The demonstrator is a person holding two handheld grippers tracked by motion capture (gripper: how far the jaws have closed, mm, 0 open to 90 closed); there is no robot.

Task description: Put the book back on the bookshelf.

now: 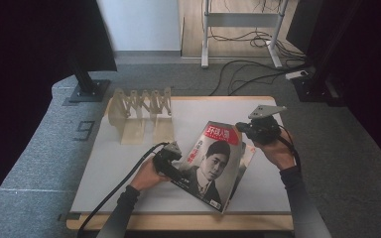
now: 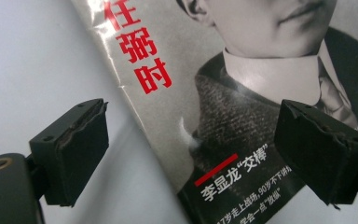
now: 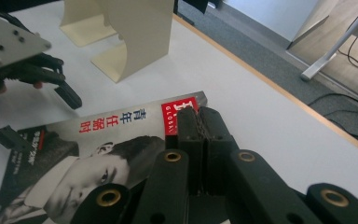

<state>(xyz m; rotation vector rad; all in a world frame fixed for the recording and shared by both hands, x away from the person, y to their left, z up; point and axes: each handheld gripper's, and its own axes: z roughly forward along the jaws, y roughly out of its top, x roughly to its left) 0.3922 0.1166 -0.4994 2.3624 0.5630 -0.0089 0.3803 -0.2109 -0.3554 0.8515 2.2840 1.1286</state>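
A magazine (image 1: 217, 166) with a black-and-white portrait and a red title block lies slanted on the white mat, its far end raised off the surface. My right gripper (image 1: 243, 130) is shut on the magazine's top edge by the red title block (image 3: 175, 116), pads (image 3: 200, 123) pressed together. My left gripper (image 1: 174, 152) is at the magazine's left edge, open. Its two pads (image 2: 77, 149) stand wide apart, with the magazine's left edge (image 2: 168, 154) lying beyond and between them, untouched. The left gripper (image 3: 46, 121) is also seen from the right gripper view.
A beige folding rack (image 1: 141, 113) stands at the mat's far left, with its curved feet (image 3: 135, 42) close behind the magazine. The white mat (image 1: 124, 168) covers a wooden table (image 1: 178, 222). Beyond the table are a monitor stand base (image 1: 87, 91) and floor cables (image 1: 248, 69).
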